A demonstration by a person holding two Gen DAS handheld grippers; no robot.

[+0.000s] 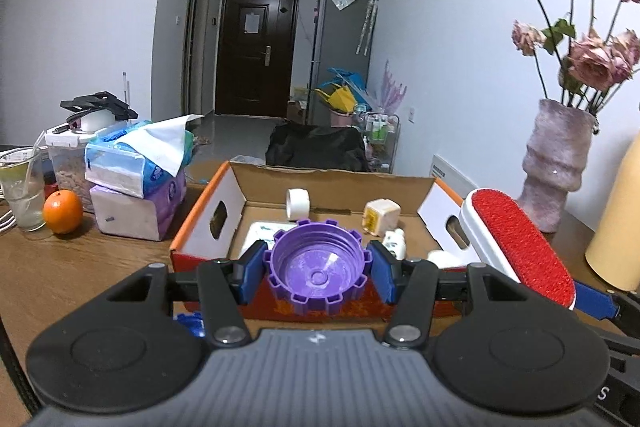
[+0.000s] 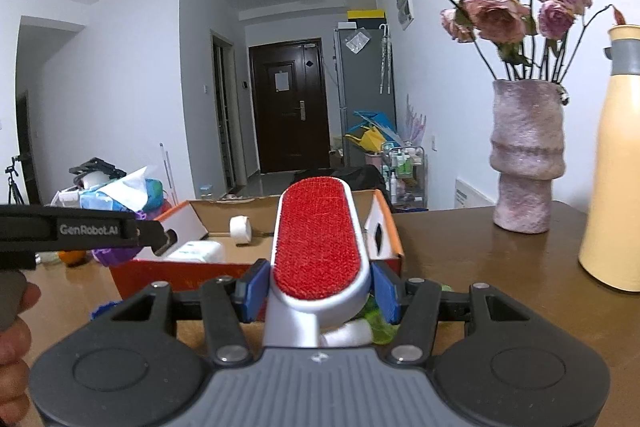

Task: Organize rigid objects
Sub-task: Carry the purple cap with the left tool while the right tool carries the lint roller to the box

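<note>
Both claws loaded at the open cardboard box [image 1: 336,183]
Left claw [image 1: 318,269] grips a purple notched plastic cap [image 1: 318,263]; right claw [image 2: 322,289] clamps a red-faced white lint brush [image 2: 316,231], both held above the wooden desk [image 1: 80,267] at the box's near edge.

Dim, soft-focus fisheye (bowed edges)

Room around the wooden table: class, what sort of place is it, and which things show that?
Most likely a lived-in flat, a dining or living area. A dark front door closes the hallway, a tall fridge stands beside it, and a vase of dried roses sits on the table.
</note>
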